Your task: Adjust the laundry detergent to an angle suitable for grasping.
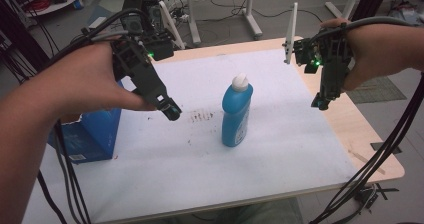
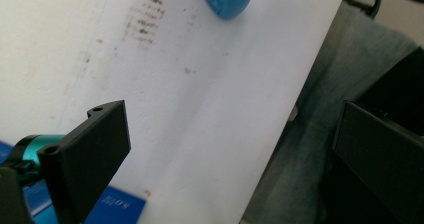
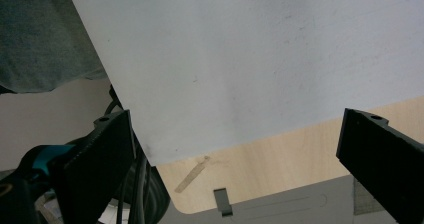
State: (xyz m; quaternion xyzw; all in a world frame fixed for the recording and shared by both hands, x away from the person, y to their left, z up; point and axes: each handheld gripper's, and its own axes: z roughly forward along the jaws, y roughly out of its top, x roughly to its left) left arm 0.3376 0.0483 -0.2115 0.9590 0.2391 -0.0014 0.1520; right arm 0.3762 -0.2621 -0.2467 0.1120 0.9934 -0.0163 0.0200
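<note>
black tools [image 1: 169,108] with teal fittings, grey cables.

Glossy plastic bottle [image 1: 236,113], matt white sheet [image 1: 280,134]

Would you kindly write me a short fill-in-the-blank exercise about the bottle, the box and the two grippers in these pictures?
1. The blue plastic bottle with the white cap stands ____ on the white sheet.
2. The jaws of the left gripper and the right gripper are both ____.
3. The blue cardboard box lies at the table's ____ edge in the high view.

Missing words: upright; open; left
</note>
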